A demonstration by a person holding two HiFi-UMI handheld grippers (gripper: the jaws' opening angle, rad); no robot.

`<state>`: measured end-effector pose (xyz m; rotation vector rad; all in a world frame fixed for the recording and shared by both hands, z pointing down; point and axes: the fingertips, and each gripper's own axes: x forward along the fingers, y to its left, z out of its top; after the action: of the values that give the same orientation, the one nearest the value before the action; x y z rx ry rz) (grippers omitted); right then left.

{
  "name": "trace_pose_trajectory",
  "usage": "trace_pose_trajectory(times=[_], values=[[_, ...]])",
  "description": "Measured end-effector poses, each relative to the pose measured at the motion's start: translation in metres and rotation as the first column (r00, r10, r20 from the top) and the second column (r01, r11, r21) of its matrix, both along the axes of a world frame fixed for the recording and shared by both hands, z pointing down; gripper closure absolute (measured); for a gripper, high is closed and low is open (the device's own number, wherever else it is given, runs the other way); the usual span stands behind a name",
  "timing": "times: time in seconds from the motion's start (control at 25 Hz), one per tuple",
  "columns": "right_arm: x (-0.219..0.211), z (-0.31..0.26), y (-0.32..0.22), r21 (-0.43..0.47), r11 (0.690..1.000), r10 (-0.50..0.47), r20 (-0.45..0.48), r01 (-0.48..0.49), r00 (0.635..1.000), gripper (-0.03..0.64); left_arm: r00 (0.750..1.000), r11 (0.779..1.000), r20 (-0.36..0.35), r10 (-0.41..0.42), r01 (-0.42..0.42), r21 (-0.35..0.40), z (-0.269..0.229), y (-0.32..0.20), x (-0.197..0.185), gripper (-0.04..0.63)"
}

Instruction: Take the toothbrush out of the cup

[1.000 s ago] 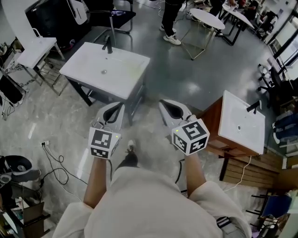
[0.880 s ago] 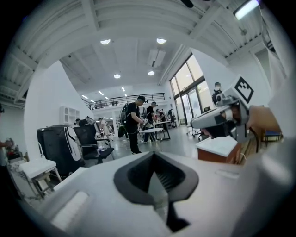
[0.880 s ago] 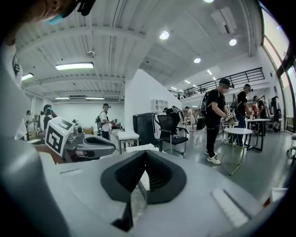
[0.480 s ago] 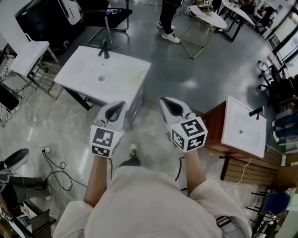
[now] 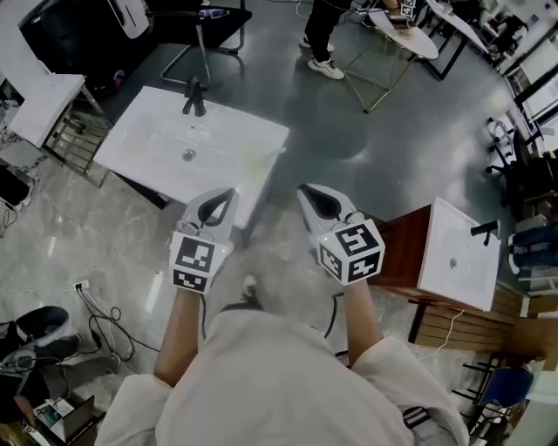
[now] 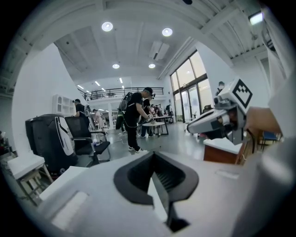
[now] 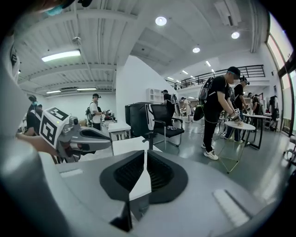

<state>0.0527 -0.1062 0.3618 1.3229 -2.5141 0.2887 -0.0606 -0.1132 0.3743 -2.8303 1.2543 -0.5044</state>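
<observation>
No cup or toothbrush shows in any view. In the head view I hold both grippers out in front of me at waist height, above the grey floor. My left gripper [image 5: 227, 194] has its jaws closed together with nothing between them, as the left gripper view [image 6: 154, 155] confirms. My right gripper [image 5: 307, 191] is opening; a thin slit shows between its jaws [image 7: 144, 153] and nothing is held. Just ahead of the left gripper stands a white sink top [image 5: 148, 161] with a black faucet [image 5: 193, 96].
A second white sink [image 5: 453, 231] on a wooden cabinet stands at the right. A black office chair [image 5: 196, 22] and a small white table [image 5: 35, 96] are beyond the near sink. People stand by a round table [image 5: 397, 30] at the back. Cables [image 5: 100, 309] lie on the floor at the left.
The near sink has drawn closer to the grippers and the right sink has slid lower in the view. Both grippers keep their place in front of me.
</observation>
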Motion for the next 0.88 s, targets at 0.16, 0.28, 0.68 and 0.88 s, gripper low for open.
trace_pose_trajectory(times=[0.16,0.28,0.68,0.88], values=[[-0.003,0.013,-0.036,-0.032,0.999,-0.005,-0.033,0.004,0.999,0.563,1.000,1.000,0.000,0.021,-0.021,-0.019,0.010,-0.033,0.001,0.593],[-0.006,0.020,-0.061,-0.048,0.999,0.001,-0.041,-0.003,0.999,0.555,0.999,0.999,0.003,0.036,-0.036,-0.030,0.016,-0.058,0.000,0.594],[-0.017,0.049,-0.119,-0.111,0.994,0.009,-0.094,-0.020,0.996,0.523,0.998,0.995,0.011,0.061,-0.060,-0.081,0.040,-0.116,-0.009,0.593],[-0.010,0.065,-0.130,-0.150,0.988,0.007,-0.107,-0.023,0.994,0.514,0.998,0.992,0.006,0.064,-0.063,-0.112,0.052,-0.120,-0.002,0.593]])
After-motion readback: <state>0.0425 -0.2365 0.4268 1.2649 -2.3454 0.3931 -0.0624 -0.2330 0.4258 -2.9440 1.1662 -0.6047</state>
